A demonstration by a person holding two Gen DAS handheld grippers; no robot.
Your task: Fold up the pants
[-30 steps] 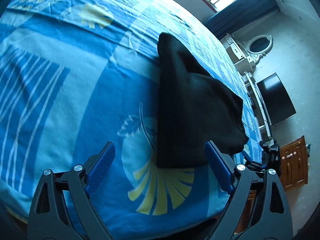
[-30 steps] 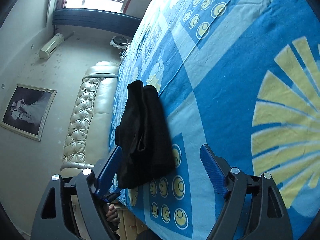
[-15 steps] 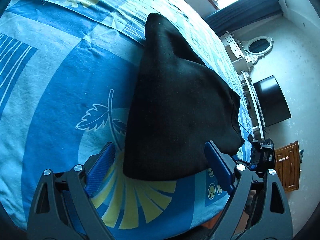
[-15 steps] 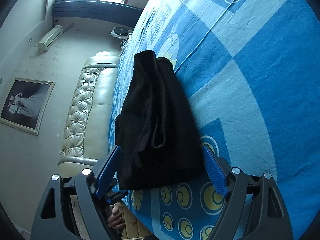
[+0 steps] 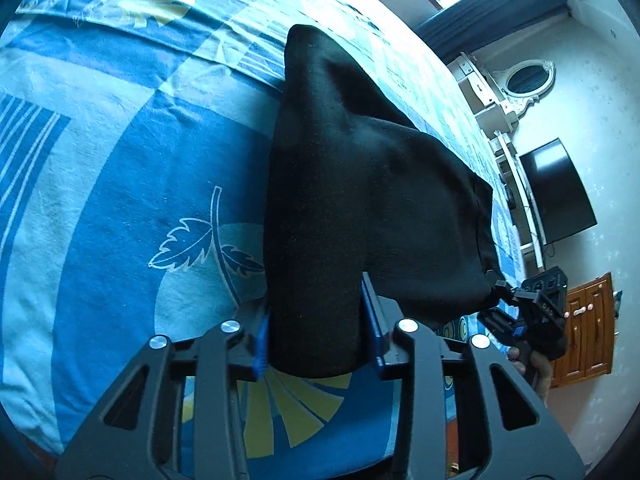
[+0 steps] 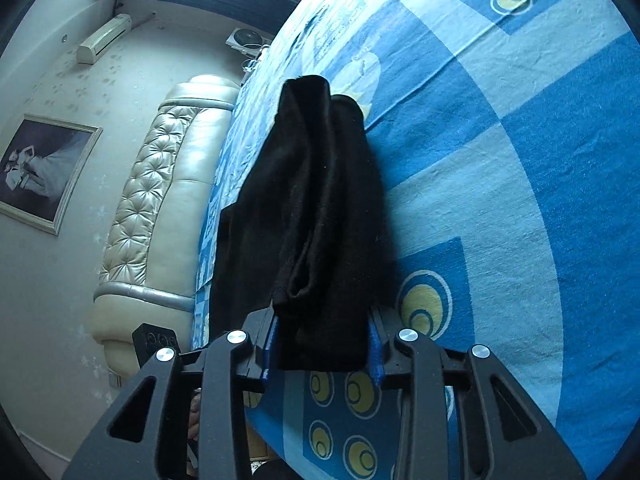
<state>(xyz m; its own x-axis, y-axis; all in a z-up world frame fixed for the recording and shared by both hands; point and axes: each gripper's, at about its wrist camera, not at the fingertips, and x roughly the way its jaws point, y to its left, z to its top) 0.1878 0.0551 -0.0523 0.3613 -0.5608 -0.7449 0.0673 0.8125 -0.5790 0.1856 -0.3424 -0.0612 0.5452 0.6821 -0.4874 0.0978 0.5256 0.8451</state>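
Folded black pants (image 5: 360, 184) lie on a blue patterned bed sheet (image 5: 120, 200). My left gripper (image 5: 316, 320) has its jaws closing, and its blue pads press the near edge of the pants bunched between them. In the right wrist view the same pants (image 6: 316, 200) stretch away along the bed's edge. My right gripper (image 6: 322, 336) is also closing, with the pants' end pinched between its pads. The right gripper (image 5: 536, 312) shows at the pants' far right corner in the left wrist view, with a hand (image 5: 528, 364) below it.
The bed sheet (image 6: 520, 160) spreads wide to the right of the pants. A padded cream headboard (image 6: 160, 200) stands past the bed's left edge, beneath a framed picture (image 6: 40, 172). A dark TV (image 5: 560, 196), a white dresser (image 5: 492, 92) and a wooden cabinet (image 5: 588, 328) line the wall.
Both grippers moved forward onto the near edge of the pants. Their jaws went from wide apart to narrowed on the fabric, which now bunches between the pads.
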